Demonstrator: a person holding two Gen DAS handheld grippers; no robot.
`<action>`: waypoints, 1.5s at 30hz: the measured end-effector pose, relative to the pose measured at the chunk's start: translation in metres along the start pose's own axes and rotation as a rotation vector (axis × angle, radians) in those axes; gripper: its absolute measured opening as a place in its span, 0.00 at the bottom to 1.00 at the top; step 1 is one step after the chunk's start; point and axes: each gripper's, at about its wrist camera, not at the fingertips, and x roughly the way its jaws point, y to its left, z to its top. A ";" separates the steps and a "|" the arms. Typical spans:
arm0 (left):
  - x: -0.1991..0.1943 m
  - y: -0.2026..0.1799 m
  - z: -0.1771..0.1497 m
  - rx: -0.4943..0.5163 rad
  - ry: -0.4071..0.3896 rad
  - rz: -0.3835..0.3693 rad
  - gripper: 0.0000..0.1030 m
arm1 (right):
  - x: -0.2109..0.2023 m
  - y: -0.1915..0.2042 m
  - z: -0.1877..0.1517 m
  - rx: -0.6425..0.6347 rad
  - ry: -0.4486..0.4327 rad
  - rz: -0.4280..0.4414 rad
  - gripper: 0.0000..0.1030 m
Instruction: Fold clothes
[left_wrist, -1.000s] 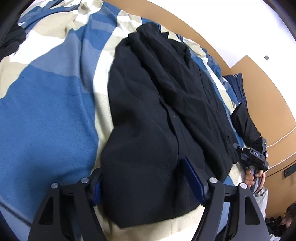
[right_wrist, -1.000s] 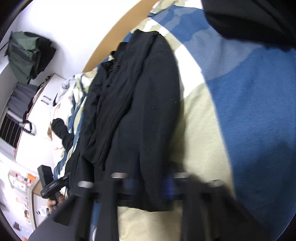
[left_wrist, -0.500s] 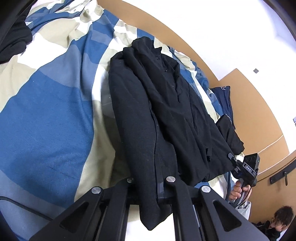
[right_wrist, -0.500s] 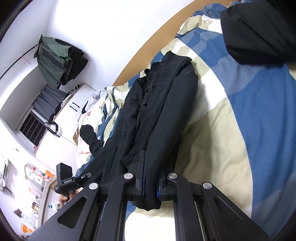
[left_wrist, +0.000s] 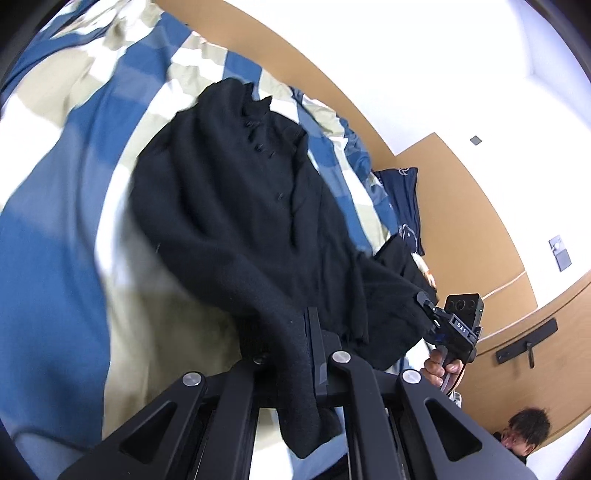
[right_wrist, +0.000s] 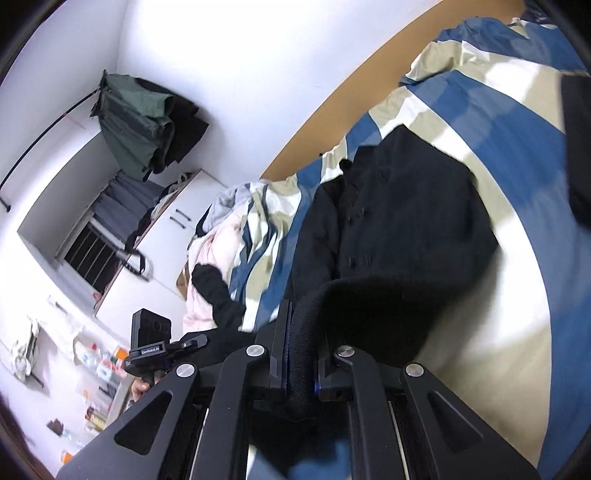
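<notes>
left gripper (left_wrist: 295, 350): nearest in left wrist view, fingers (left_wrist: 314, 332) narrow, clamped on a thick fold of the black coat's hem; fabric hung down past the clamp between the finger arms
right gripper (right_wrist: 301, 354): nearest in right wrist view, fingers (right_wrist: 282, 332) narrow, pinched on a rolled edge of the same coat, blue pad edge showed beside the cloth
black coat (left_wrist: 236, 206): hem end lifted off the bed by both grippers, collar end and button row lay on the duvet farther away; body draped in a curve from the grippers down to the bed
right gripper seen from left view (left_wrist: 448, 325): held by a hand (left_wrist: 441, 367) just right of the coat's hem corner, coat edge at its tip
left gripper seen from right view (right_wrist: 162, 350): low left, camera block on top, a hand (right_wrist: 142, 387) partly showed under it
duvet (left_wrist: 48, 229): blue, beige and white blocks, covered the bed under the coat
second black garment (right_wrist: 216, 295): lay on the crumpled pink and white bedding, left of the coat, apart from it
navy pillow (left_wrist: 404, 199): beyond the coat, against the wooden headboard (left_wrist: 454, 206)
green jacket (right_wrist: 136, 122): hung on a rail by the far wall, above a white cabinet (right_wrist: 166, 229)
person's head (left_wrist: 528, 430): low right corner of left view, partly cut off
</notes>
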 end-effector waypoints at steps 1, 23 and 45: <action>0.005 -0.003 0.015 -0.014 0.001 0.002 0.04 | 0.009 -0.002 0.015 0.013 0.001 -0.008 0.08; 0.124 0.133 0.152 -0.180 -0.068 0.245 0.10 | 0.099 -0.153 0.086 0.130 -0.081 -0.279 0.63; 0.059 0.004 0.108 0.198 -0.326 0.489 0.92 | 0.154 -0.057 0.001 -0.395 0.015 -0.450 0.84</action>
